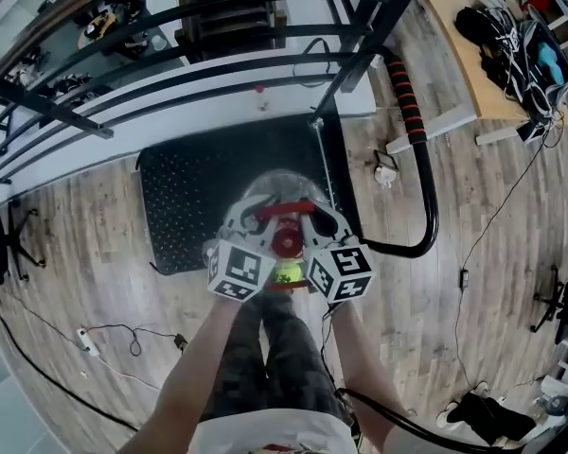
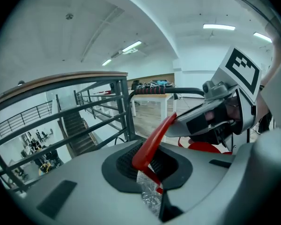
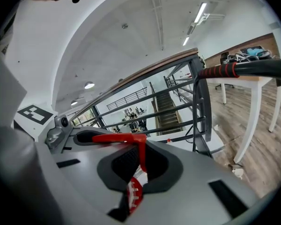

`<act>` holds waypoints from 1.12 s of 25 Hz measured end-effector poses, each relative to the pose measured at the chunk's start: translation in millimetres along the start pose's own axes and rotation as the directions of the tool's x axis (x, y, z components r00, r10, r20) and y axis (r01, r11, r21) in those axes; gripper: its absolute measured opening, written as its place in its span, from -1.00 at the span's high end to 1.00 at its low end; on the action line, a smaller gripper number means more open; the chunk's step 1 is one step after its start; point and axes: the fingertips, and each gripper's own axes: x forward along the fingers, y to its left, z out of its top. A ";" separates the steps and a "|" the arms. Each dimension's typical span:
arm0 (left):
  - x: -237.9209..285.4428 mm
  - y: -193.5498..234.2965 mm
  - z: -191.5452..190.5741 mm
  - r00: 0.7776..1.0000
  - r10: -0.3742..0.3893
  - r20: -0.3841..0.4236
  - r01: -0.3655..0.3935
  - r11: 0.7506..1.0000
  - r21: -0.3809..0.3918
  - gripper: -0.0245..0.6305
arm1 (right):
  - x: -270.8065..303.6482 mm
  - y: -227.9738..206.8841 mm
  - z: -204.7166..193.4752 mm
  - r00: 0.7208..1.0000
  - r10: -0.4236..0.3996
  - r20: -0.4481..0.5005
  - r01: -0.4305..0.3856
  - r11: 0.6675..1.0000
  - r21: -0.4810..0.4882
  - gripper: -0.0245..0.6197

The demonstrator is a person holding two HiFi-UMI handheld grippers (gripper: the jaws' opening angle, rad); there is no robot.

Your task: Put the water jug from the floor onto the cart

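In the head view the clear water jug (image 1: 276, 185) hangs over the black cart deck (image 1: 185, 206), held by its red handle (image 1: 284, 210) above its red cap (image 1: 286, 242). My left gripper (image 1: 253, 216) is shut on the handle's left end and my right gripper (image 1: 318, 218) on its right end. In the left gripper view my left gripper (image 2: 152, 172) clamps the red handle (image 2: 152, 144), with the right gripper (image 2: 215, 118) just beyond. In the right gripper view my right gripper (image 3: 138, 172) holds the handle (image 3: 118, 138). Most of the jug's body is hidden below the grippers.
The cart's push bar (image 1: 426, 173), with a red and black grip (image 1: 404, 95), curves up at the deck's right. A dark metal railing (image 1: 170, 26) runs behind the cart. A white table (image 1: 454, 55) stands at the back right. Cables and a power strip (image 1: 87, 340) lie on the wooden floor.
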 end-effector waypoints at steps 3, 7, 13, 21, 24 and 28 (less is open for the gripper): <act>10.6 3.1 -12.2 1.000 -0.007 0.003 0.007 1.000 -0.012 0.79 | 11.0 -6.3 -10.1 1.000 -0.004 -0.002 0.004 1.000 0.002 0.87; 26.8 10.6 -28.1 1.000 -0.010 0.005 0.010 1.000 -0.017 0.79 | 29.1 -16.6 -22.0 1.000 -0.013 0.002 0.013 1.000 0.006 0.87; 48.7 18.0 -43.5 1.000 -0.019 0.007 0.019 1.000 -0.014 0.79 | 49.5 -32.1 -34.5 1.000 -0.024 0.003 0.024 1.000 0.014 0.87; 68.1 36.2 -58.6 1.000 -0.028 0.010 0.028 1.000 -0.008 0.79 | 75.6 -39.5 -40.9 1.000 -0.030 0.007 0.030 1.000 0.007 0.87; 73.0 43.7 -58.6 0.999 -0.034 0.023 0.034 0.999 -0.022 0.79 | 84.4 -41.3 -37.2 0.999 -0.033 0.010 0.034 0.999 -0.012 0.87; 71.5 50.5 -61.4 0.999 -0.035 0.030 0.036 0.999 -0.040 0.79 | 93.9 -37.9 -34.9 0.999 -0.034 0.002 0.034 0.999 -0.041 0.87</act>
